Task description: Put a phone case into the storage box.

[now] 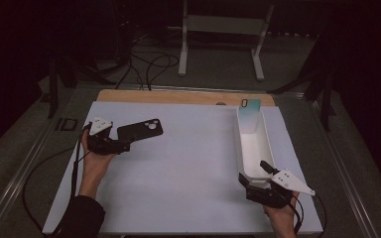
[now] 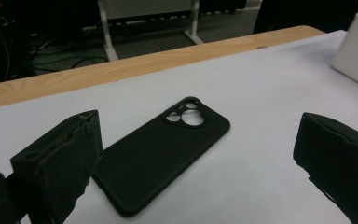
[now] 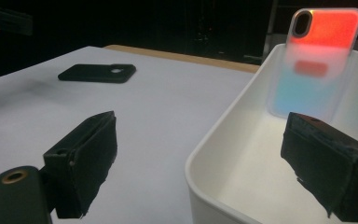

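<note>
My left claw [image 1: 121, 146] hangs open just short of the black phone case [image 2: 161, 151], which lies flat on the tabletop [image 1: 188, 168] with its camera cutout away from me. I judge it light, thin and a bit flexible, its matte skin offering grip; the near short edge is the place to pinch. My right claw [image 1: 253, 173] is open too, straddling the near wall of the white bin [image 3: 223, 140]. I count two cases, the second one iridescent [image 3: 319, 60] and propped upright inside the single bin.
</note>
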`<action>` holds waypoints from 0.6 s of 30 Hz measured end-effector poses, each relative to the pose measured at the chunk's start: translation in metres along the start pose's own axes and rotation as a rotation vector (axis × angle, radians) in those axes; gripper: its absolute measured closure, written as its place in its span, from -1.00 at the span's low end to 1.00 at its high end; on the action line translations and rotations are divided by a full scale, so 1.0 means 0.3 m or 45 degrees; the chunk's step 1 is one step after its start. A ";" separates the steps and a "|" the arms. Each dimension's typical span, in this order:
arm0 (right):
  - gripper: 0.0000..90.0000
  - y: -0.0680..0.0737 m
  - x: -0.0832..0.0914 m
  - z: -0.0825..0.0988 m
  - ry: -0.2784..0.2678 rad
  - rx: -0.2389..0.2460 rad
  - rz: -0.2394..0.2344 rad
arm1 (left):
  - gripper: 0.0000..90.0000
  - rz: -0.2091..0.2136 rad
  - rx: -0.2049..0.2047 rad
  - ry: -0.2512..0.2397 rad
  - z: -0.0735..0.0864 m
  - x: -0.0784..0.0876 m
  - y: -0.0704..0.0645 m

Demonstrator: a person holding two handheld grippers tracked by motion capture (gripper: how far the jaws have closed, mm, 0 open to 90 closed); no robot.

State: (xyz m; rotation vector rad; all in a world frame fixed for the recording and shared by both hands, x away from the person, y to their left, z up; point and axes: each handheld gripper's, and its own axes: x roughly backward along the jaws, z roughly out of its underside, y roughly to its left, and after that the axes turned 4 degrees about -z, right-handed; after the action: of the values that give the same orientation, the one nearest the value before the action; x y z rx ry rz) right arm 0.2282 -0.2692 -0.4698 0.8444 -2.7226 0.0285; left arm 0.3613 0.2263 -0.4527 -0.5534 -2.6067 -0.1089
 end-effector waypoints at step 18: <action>-0.77 -0.003 0.002 0.002 -0.005 0.001 0.016 | -0.87 -0.035 0.151 0.038 -0.012 -0.148 0.085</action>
State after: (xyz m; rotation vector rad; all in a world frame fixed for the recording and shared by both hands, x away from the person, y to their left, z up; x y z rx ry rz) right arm 0.2280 -0.2704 -0.4703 0.8290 -2.7318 0.0308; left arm 0.4090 0.2327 -0.4706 -0.4707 -2.5722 0.0286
